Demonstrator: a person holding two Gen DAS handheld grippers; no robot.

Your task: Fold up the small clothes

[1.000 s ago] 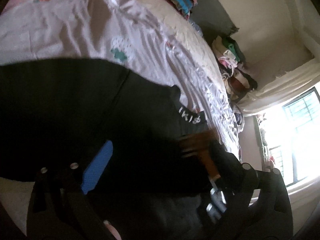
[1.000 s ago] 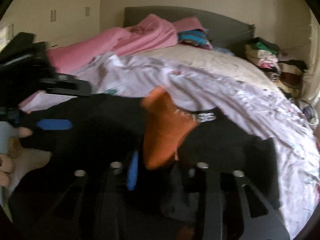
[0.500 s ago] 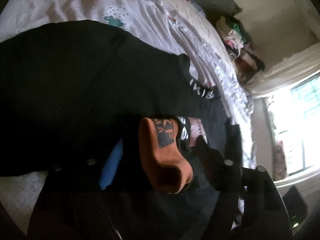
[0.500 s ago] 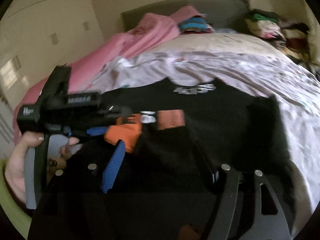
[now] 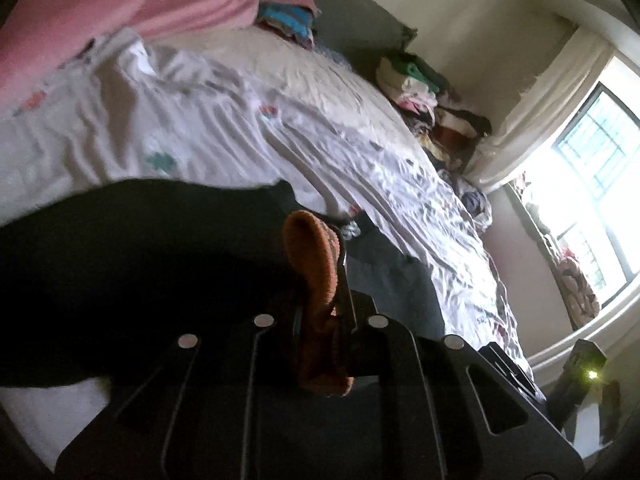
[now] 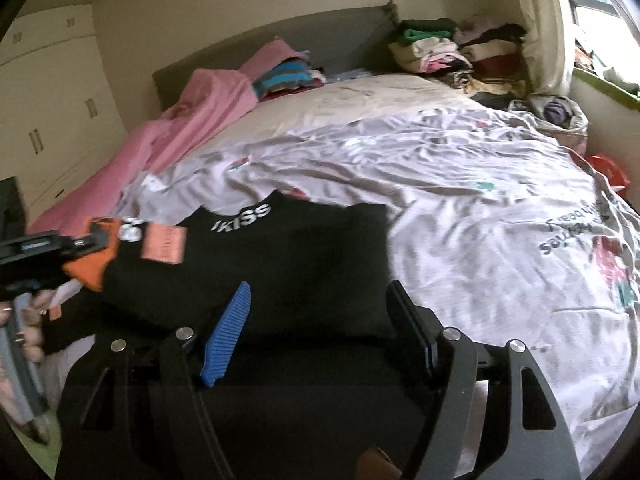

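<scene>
Left hand-held gripper point(image 5: 320, 280): its jaws have just been closing and are now pressed together on the orange cuff point(image 5: 316, 276) of the black garment point(image 5: 140, 272), with the knit fabric bunched between the 2 fingers
Left hand-held gripper seen from the right wrist: it sits at the left edge of that view, gripped by a hand point(image 6: 28, 320), pinching the orange cuff at the garment's left side
Right hand-held gripper point(image 6: 320, 320): its jaws stand spread, 1 blue ribbed pad point(image 6: 228, 336) on the left and 1 dark finger on the right; nothing is pinched between them, and they hover over the near part of the black garment
Black garment: it lies on the bed sheet point(image 6: 480, 208) at the near edge of the bed, mostly spread flat, with white lettering point(image 6: 242, 216) at its collar facing the far side
Tags: a pink tag point(image 6: 164, 244) and a white patch lie beside the collar, close to the orange cuff
Bed sheet: white with small coloured prints and dark lettering, heavily creased
Pink blanket point(image 6: 192, 128): heaped along the left side of the bed, up to the headboard point(image 6: 320, 40)
Clothes pile point(image 6: 452, 48): mixed garments stacked at the far right corner of the bed near the window point(image 5: 592, 184)
Striped fabric point(image 6: 284, 76): blue and pink folds lying against the headboard
Wardrobe point(image 6: 48, 92): pale doors along the left wall
</scene>
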